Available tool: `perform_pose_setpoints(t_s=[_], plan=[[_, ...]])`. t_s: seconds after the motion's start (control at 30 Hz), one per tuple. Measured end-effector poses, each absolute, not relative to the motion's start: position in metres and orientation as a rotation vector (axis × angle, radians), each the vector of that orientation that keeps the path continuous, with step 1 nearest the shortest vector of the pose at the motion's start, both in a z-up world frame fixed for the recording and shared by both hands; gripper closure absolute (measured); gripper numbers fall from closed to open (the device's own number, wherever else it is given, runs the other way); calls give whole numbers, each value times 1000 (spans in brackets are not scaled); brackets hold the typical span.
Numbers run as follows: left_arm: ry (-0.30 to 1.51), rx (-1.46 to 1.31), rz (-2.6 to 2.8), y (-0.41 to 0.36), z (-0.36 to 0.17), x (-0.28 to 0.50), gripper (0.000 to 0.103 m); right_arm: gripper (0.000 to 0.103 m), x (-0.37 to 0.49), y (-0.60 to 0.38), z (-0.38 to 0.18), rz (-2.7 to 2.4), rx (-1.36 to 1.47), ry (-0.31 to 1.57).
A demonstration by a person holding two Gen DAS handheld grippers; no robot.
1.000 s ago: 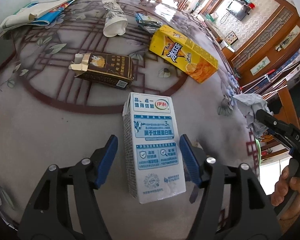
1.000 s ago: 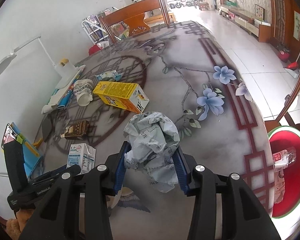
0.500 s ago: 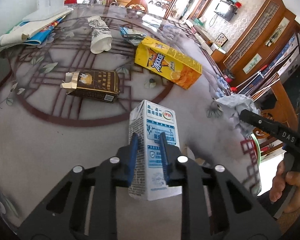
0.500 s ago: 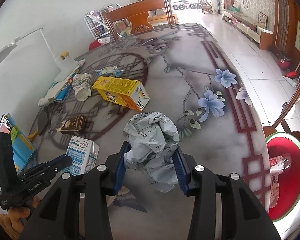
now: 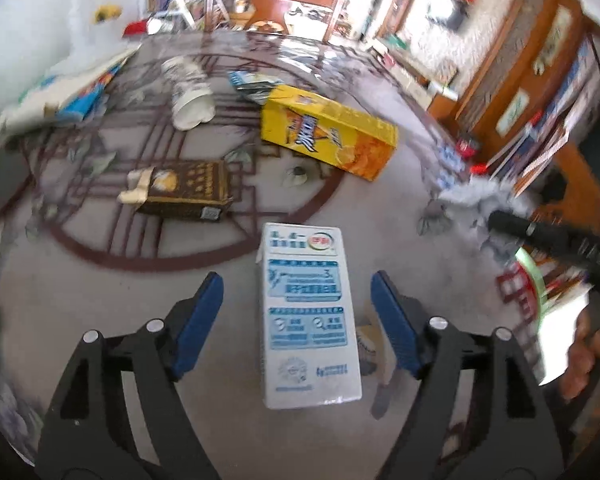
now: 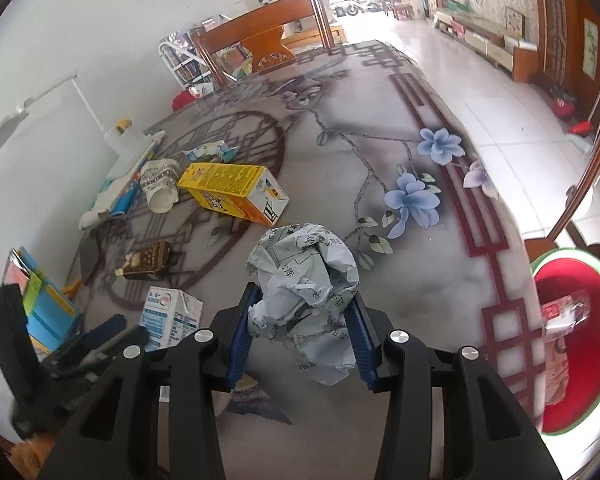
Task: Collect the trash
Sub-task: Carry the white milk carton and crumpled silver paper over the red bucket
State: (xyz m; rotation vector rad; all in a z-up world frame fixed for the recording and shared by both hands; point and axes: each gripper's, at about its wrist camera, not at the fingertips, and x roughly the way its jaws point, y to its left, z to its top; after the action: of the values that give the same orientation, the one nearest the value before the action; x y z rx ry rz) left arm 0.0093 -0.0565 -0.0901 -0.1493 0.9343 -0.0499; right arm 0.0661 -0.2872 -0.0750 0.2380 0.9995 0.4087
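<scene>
A white-and-blue milk carton (image 5: 308,312) stands on the patterned table (image 5: 100,300) between the blue pads of my left gripper (image 5: 296,280). Its jaws are opening and there is a gap on both sides, so neither pad touches the carton. The same carton (image 6: 172,316) and the left gripper (image 6: 100,340) show at the lower left in the right wrist view. My right gripper (image 6: 302,300) is shut on a crumpled ball of printed paper (image 6: 304,276), held above the table near its right edge. That paper (image 5: 468,196) appears blurred in the left wrist view.
Further back lie a yellow juice carton (image 5: 328,132), a brown box (image 5: 184,192), a paper cup (image 5: 188,96) and a wrapper (image 5: 252,84). A red bin (image 6: 556,280) with a green rim stands below the table's right edge. A wooden chair (image 6: 268,28) is at the far end.
My left gripper's jaws, closed tight at the carton half a second ago, have spread wide again, and that view has shifted. The right gripper keeps the paper ball and has stayed in place.
</scene>
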Motion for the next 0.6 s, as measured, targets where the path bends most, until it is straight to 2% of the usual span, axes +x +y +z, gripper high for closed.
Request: perform_pose_setpoints(t_s=[0.1,0.13,0.17,0.37,0.6], plan=[[976,-31,-22,-73,-102,15,32,61,65,-292,-72,413,256,990],[995,-22,-21,-75,-105,15,37,61,64,-294,-71,413,252,983],[1022,-25,-21,-76,-110,16,52,61,63,-296,-70,413,247,977],[937,-100,-45,-86,-89,9,53,61,54,-322,-67,389,234,944],[839,-177,-202,-139,-48,15,53,61,45,-378,-67,307,337,916]])
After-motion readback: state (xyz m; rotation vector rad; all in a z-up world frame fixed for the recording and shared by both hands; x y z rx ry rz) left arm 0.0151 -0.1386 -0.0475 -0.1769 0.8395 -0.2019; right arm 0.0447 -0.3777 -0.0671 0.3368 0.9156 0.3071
